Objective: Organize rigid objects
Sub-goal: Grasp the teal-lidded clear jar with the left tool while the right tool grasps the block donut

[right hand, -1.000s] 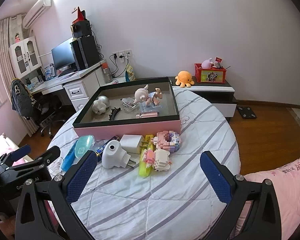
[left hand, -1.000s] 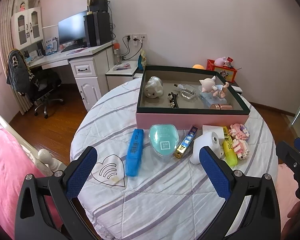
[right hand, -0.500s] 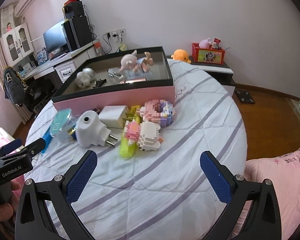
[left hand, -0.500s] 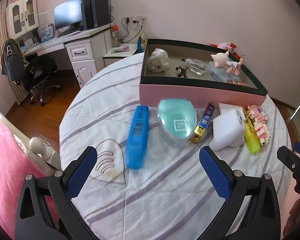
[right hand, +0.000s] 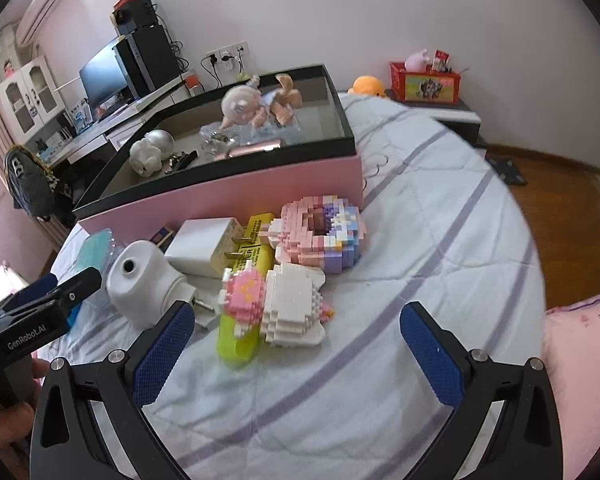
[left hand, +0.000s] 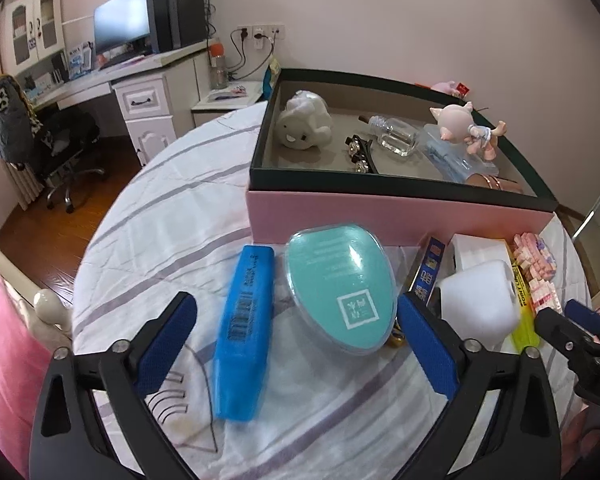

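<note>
Two grippers: both hang tilted down over a round table with a striped cloth.
Left gripper: jaws spread wide, having just narrowed slightly, pads pressing on nothing; the blue case and the teal oval case lie on the cloth between them.
Right gripper: jaws spread, holding nothing; the white brick figure and the yellow marker lie just ahead, between the fingers.
Nearby: a white plug adapter, a white charger and a pink brick doughnut.
Pink box: behind the row, open-topped, holding a doll, a glass bottle and a white figurine.
</note>
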Motion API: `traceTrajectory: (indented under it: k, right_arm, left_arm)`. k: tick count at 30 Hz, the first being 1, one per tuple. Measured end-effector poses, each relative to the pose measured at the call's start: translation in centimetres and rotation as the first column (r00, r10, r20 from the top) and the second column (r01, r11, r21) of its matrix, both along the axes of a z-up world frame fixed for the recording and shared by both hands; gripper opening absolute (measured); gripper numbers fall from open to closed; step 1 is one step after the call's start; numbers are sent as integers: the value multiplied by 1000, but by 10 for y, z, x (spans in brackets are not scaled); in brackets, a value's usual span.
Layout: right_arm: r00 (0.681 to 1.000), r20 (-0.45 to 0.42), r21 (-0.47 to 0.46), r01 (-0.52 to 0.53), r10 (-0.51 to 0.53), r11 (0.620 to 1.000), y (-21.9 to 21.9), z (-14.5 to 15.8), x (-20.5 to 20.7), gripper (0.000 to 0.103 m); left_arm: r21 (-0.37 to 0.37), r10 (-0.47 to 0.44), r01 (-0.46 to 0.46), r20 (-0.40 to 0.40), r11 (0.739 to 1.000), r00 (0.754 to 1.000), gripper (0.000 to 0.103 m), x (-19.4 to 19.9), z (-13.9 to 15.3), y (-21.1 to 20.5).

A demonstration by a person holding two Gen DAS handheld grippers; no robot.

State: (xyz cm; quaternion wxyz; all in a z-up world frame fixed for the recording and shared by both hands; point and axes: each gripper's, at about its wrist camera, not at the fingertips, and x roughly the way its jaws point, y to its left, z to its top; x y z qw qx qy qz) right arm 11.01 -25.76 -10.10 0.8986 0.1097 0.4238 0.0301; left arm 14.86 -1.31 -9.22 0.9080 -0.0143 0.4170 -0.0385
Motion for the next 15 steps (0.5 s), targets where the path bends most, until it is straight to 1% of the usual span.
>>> traceTrajectory:
  k: [1,3,4,5,9,11,12,13,14,15]
  right_arm:
    - [1000,-3,7,-2,3,1000,0,-2,2,96]
    - [1000,2,4,-8,8,1000,1,-3,5,93]
    - [1000,2,-1,-10,10,1000,1,-4,6,89]
    - [1000,0,-10,-12,12,1000,2,-4,8,83]
    - [999,4,-46,-37,38,998,10,-4,9,75]
    - [999,10,-50,-52,53,997,13,-3,10,66]
    - [998,13,-48,-60,60,997,14,-3,9,63]
    - [998,15,-51,-65,66,997,16,-2,9,60]
    - [998,17,-56,-66,67,996,16,-2,8,60]
    - [998,18,-53,-67,68,996,16,-2,8,60]
  left_arm:
    - [-6,-6,6,-6,1000,1000,92,2,-1,-1]
    - [-19,-16,15,-13,1000,1000,87,6,-4,-3]
    - [-23,-18,17,-10,1000,1000,85,7,-3,-3]
    - [-25,-18,18,-9,1000,1000,85,8,-3,-4]
    - [-38,-30,30,-6,999,1000,76,12,-4,-8]
    - [-38,-35,35,4,999,999,74,11,-2,-9]
    - [-45,-37,38,10,998,999,71,10,-1,-8]
    - [-56,-41,42,17,998,999,65,10,0,-7]
    - [-74,-52,53,23,996,998,54,8,2,-6]
    - [-80,-55,56,15,995,998,54,8,2,-5]
